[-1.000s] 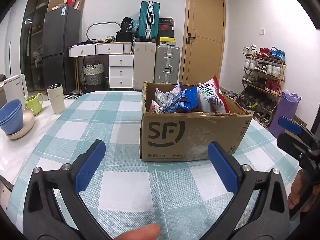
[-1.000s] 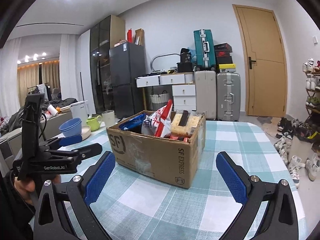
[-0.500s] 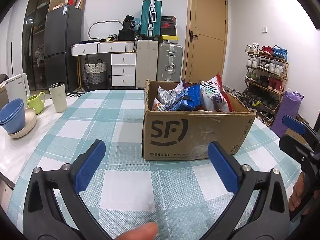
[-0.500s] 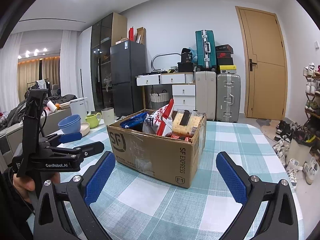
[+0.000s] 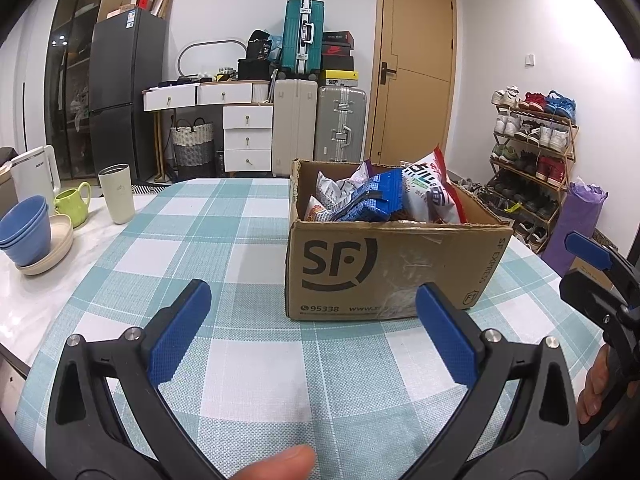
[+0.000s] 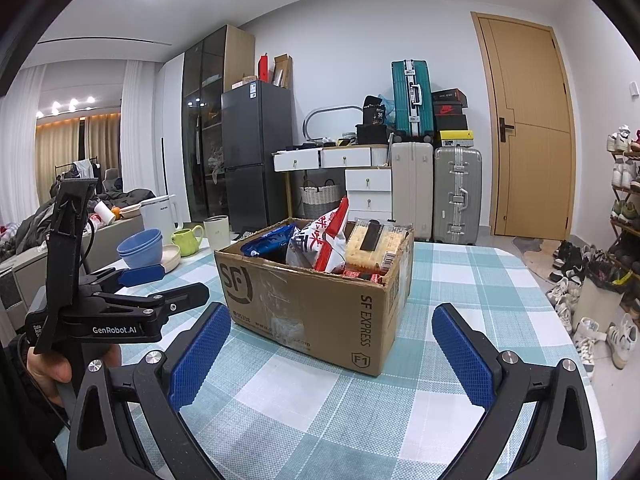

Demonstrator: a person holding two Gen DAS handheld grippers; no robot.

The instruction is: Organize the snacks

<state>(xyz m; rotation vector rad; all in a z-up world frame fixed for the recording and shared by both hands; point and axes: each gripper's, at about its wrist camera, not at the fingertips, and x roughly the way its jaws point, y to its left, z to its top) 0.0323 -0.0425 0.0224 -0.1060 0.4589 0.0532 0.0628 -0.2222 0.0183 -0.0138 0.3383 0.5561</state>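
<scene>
On checked tablecloth (image 5: 248,376) | cardboard box (image 5: 384,268) of snack bags (image 5: 430,190) at centre | fridge (image 5: 126,92), suitcases (image 5: 340,124), door (image 5: 416,64) behind | left tongs (image 5: 310,336) wide open, empty | right tongs (image 6: 330,354) wide open, empty

Left wrist faces the cardboard box (image 5: 394,264) head-on, near; right wrist views it from four o'clock; both share it.
</scene>
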